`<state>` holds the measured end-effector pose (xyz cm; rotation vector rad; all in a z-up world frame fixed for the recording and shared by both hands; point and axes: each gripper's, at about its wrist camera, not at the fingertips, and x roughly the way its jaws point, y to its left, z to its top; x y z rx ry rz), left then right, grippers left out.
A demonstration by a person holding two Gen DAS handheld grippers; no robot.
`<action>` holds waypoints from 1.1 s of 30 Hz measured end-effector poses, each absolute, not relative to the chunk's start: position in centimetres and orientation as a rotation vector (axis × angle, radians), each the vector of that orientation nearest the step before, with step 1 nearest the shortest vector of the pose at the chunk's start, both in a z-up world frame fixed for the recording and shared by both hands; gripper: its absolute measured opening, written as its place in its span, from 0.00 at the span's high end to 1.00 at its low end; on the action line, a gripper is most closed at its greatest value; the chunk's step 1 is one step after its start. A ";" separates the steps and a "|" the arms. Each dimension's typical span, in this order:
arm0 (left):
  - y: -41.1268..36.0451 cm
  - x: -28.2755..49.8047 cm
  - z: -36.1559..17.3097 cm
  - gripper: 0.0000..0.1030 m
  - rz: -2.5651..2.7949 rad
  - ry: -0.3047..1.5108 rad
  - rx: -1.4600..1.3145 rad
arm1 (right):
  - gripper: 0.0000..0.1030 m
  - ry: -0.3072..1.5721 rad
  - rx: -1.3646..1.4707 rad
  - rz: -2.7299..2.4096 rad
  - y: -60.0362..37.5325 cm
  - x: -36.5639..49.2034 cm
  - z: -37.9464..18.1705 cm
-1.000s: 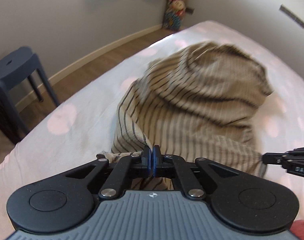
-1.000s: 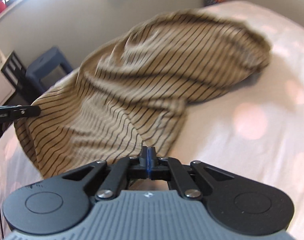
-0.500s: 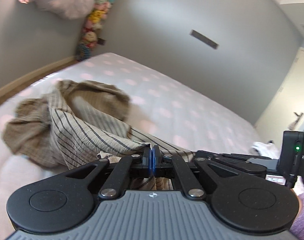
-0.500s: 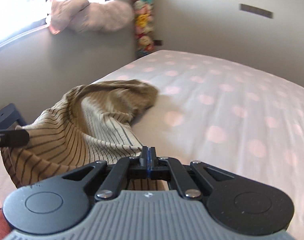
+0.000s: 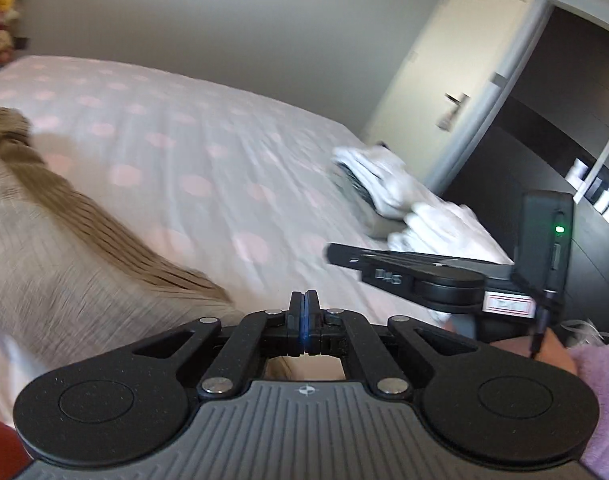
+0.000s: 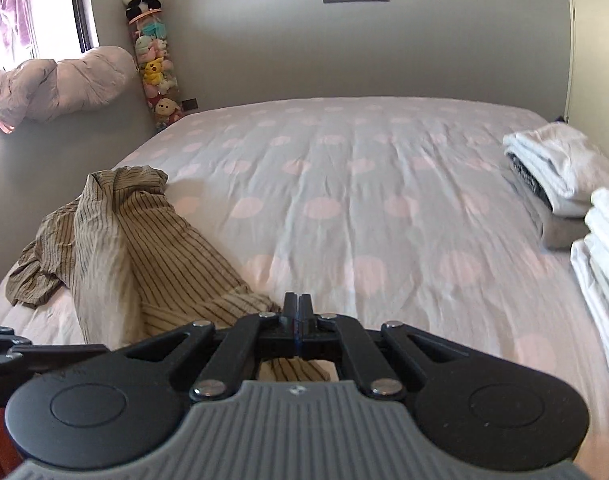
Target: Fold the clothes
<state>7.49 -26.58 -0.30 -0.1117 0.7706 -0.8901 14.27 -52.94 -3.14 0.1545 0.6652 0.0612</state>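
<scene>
Left wrist view: the left gripper (image 5: 303,300) has its fingers pressed together. Beige cloth shows under the linkage, but whether the tips pinch it cannot be told here. The striped garment (image 5: 84,248), blurred, lies along the bed's near left edge. The right gripper (image 5: 404,270) crosses at the right, too side-on to read its fingers. A stack of folded clothes (image 5: 378,186) sits at the bed's far right edge.

Right wrist view: the right gripper (image 6: 297,308) is closed, with striped fabric running under its tips — it appears to grip the garment's hem. The garment (image 6: 144,248) trails in a rumpled strip from the near edge toward the bed's (image 6: 344,184) left side, its far end bunched. Two folded stacks (image 6: 560,168) rest at the right edge.

Judgement: the garment is being pulled out for spreading; next it needs drawing taut and laying flat before any crease.

Count: one striped garment, two grippers, two folded stacks.
</scene>
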 end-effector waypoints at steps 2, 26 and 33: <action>-27.6 6.7 -0.6 1.00 -0.886 0.774 -0.069 | 0.99 0.685 0.189 0.087 -52.8 13.5 -3.9; -13.8 16.4 -6.2 0.50 -0.235 1.007 -0.148 | 0.62 0.875 -0.099 0.597 -33.1 20.6 -11.0; -13.2 19.3 -7.9 0.49 -0.259 1.109 -0.236 | 0.45 0.922 -0.207 0.638 -29.1 23.8 -13.2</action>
